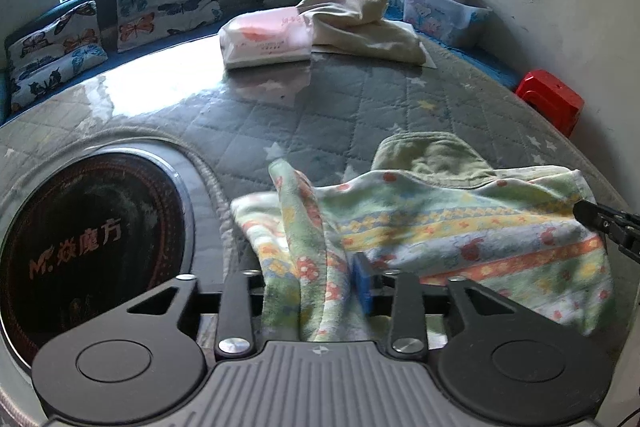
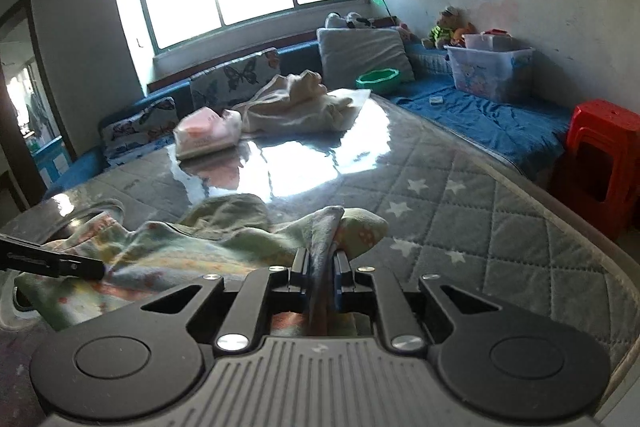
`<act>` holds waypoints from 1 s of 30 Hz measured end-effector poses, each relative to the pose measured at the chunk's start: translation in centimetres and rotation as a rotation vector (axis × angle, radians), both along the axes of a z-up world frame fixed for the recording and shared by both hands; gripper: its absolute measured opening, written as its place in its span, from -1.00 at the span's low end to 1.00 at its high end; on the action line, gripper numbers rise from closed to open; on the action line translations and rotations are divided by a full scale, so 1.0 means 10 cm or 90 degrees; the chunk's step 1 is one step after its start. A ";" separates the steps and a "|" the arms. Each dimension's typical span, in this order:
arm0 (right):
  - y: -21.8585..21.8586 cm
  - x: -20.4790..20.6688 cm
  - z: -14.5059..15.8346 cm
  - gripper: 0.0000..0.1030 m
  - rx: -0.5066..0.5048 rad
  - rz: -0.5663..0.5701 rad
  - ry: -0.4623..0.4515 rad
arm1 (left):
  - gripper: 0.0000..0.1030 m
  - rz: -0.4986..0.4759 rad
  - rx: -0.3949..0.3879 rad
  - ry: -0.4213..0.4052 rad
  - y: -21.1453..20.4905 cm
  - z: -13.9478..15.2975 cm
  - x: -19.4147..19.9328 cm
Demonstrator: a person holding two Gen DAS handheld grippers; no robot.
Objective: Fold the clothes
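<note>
Right gripper [image 2: 320, 263]: jaws nearly together, clamped on a raised fold of the cloth [image 2: 208, 247]. The fold runs back between the fingers and hides the pads. Left gripper [image 1: 316, 279]: a bunched edge of the same cloth passes between its jaws, which stand wider apart. One blue pad [image 1: 362, 283] touches the fabric; the other finger is hidden under it, so a firm grip cannot be confirmed. The cloth, a striped floral piece with a plain green layer showing at its far edge, lies crumpled on the near part of the table [image 1: 340, 99], beside the round inset hotplate [image 1: 92, 239]. Its near end is cut off by both gripper bodies. Farther back lie a tissue pack [image 1: 266, 41] and a cream garment [image 1: 360, 23], touching. Glare washes out the table's middle.
</note>
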State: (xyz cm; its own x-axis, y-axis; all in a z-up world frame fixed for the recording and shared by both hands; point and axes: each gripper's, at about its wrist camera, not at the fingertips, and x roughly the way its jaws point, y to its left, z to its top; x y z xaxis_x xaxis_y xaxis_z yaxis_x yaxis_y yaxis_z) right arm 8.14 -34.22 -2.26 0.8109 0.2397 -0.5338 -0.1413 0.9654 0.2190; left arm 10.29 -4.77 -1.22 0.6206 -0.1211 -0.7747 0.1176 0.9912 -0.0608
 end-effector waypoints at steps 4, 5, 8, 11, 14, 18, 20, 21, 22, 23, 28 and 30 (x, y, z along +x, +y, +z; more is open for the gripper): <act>-0.01 0.03 -0.08 -0.63 -0.018 -0.007 0.016 | -0.01 0.017 0.002 0.006 0.09 -0.06 0.01; -0.02 0.04 -0.10 -0.61 -0.022 -0.008 0.021 | -0.01 0.021 0.003 0.008 0.12 -0.08 0.01; -0.03 0.05 -0.14 -0.54 -0.032 -0.012 0.030 | 0.01 0.036 0.008 0.011 0.20 -0.12 0.01; -0.04 0.06 -0.15 -0.43 -0.045 -0.015 0.033 | 0.10 0.052 0.006 0.010 0.29 -0.13 0.01; -0.03 0.06 -0.11 -0.38 -0.057 -0.026 0.024 | 0.10 0.067 0.003 0.007 0.35 -0.11 0.01; 0.00 0.06 0.01 -0.38 -0.059 -0.024 0.002 | 0.08 0.083 0.000 -0.003 0.39 -0.06 0.02; 0.07 0.08 0.05 -0.38 -0.063 -0.007 -0.006 | 0.04 0.084 0.002 -0.016 0.35 -0.03 0.03; 0.11 0.09 0.06 -0.38 -0.064 0.004 -0.009 | 0.04 0.084 0.003 -0.022 0.32 -0.01 0.04; 0.15 0.10 0.06 -0.38 -0.067 0.015 -0.010 | 0.04 0.078 -0.003 -0.023 0.30 0.00 0.05; 0.20 0.12 0.05 -0.38 -0.069 0.026 -0.011 | 0.04 0.070 -0.010 -0.023 0.26 0.00 0.06; 0.36 0.25 -0.02 -0.38 -0.081 0.053 -0.002 | 0.04 0.039 -0.021 -0.024 0.07 -0.01 0.10; 0.39 0.30 -0.06 -0.38 -0.084 0.053 0.006 | 0.04 0.029 -0.020 -0.021 0.01 -0.03 0.13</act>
State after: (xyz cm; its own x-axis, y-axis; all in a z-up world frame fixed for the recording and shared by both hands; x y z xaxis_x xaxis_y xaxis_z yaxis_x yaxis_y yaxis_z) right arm 11.14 -30.31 -2.83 0.7858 0.2324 -0.5731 -0.2200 0.9711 0.0922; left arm 11.57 -4.65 -1.52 0.6508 -0.1155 -0.7504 0.0740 0.9933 -0.0887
